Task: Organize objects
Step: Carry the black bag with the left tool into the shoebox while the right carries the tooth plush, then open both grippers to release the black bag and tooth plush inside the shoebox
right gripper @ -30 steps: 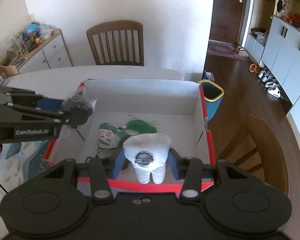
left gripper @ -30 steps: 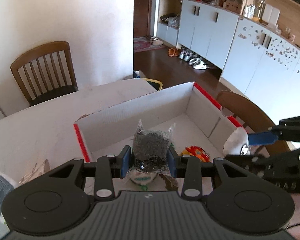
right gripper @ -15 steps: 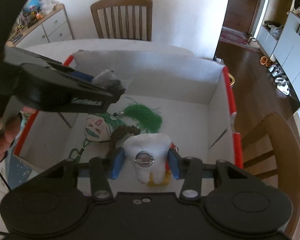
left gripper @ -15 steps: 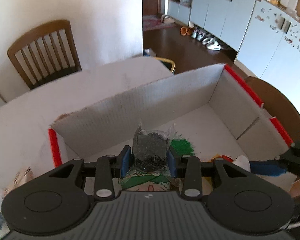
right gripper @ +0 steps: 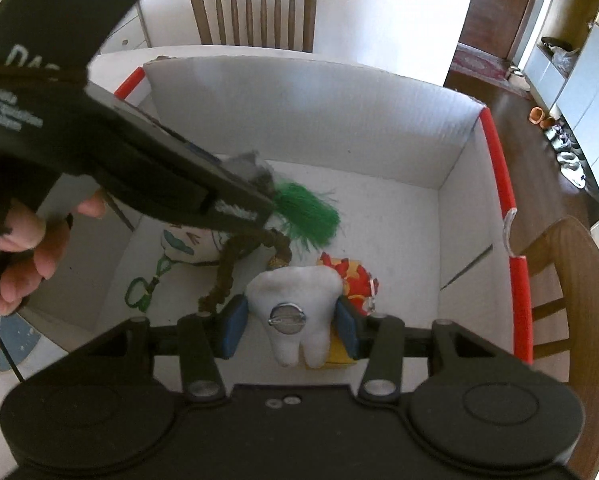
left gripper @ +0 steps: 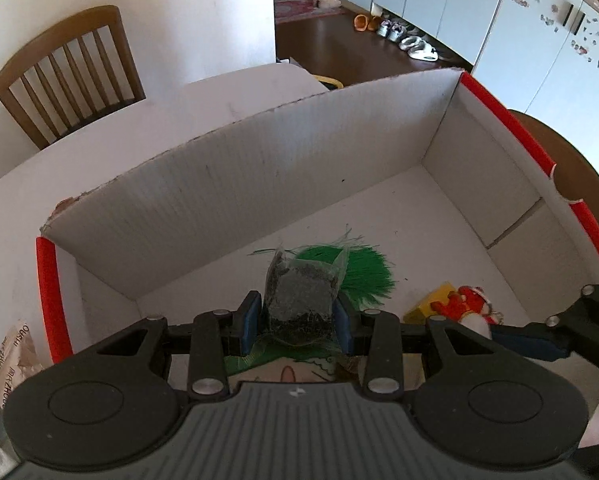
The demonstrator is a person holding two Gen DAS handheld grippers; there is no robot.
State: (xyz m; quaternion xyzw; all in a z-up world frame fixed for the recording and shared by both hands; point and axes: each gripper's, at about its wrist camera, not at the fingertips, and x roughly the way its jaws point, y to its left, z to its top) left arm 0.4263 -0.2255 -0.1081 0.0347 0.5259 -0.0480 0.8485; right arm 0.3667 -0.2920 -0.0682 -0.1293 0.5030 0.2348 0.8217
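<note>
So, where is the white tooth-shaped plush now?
In the right wrist view the tooth plush sits centre, clamped in the right gripper over the cardboard box, above a red-yellow toy.

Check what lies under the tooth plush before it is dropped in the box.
The tooth plush, clamped in the right gripper, hangs over the box floor. Right below it lie a red-yellow toy and a bead string; bare floor lies to the right.

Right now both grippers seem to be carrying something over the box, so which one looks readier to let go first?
Probably the right gripper. Its tooth-shaped plush appears low inside the cardboard box, just above the red-and-yellow toy. The left gripper holds its clear bag of dark bits over the green tassel.
</note>
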